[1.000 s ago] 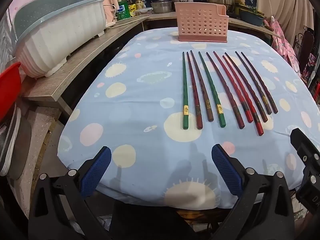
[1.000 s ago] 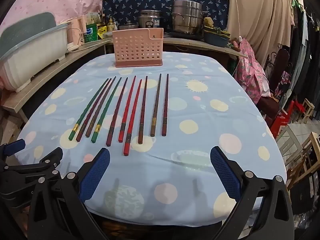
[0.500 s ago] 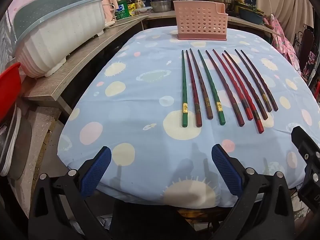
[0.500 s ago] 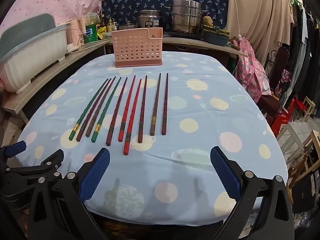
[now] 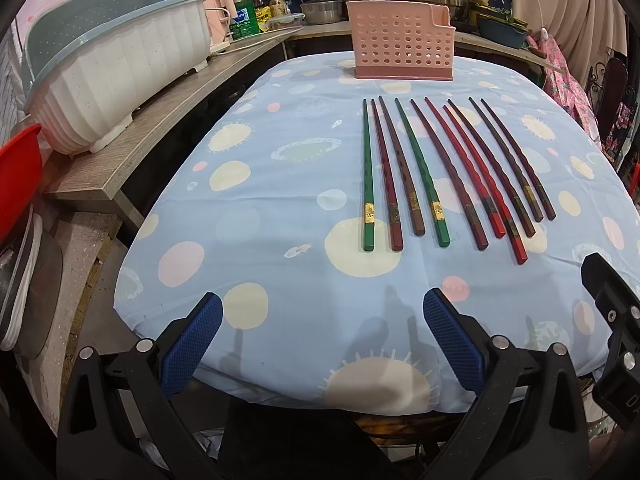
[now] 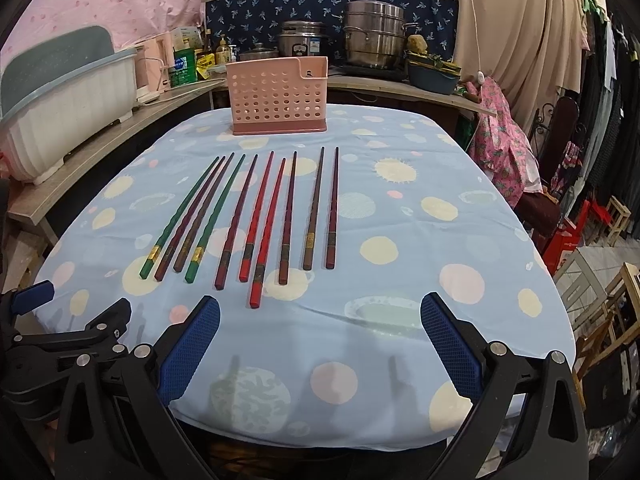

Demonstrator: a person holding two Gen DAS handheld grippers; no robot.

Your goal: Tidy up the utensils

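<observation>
Several chopsticks (image 5: 440, 172) (image 6: 256, 216), green, brown and red, lie side by side on the blue dotted tablecloth (image 5: 280, 208) (image 6: 400, 208). Behind them at the far edge stands a pink perforated utensil holder (image 5: 400, 46) (image 6: 278, 96), upright. My left gripper (image 5: 320, 340) hovers open over the near table edge, short of the green chopsticks. My right gripper (image 6: 320, 340) is open too, just short of the longest red chopstick's end (image 6: 255, 300). Nothing sits between either pair of blue pads. The left gripper's frame (image 6: 60, 340) shows in the right wrist view.
A white dish rack (image 5: 116, 80) (image 6: 60, 104) sits on a wooden counter (image 5: 132, 152) to the left. Steel pots (image 6: 372, 40) and bottles (image 5: 244, 16) stand behind the table. A red bowl (image 5: 18, 176) is at far left. Chairs and stools (image 6: 592, 232) stand to the right.
Both views have crept slightly forward and up; the chopsticks and holder sit a touch nearer. Nothing on the table has moved and both grippers stay open.
</observation>
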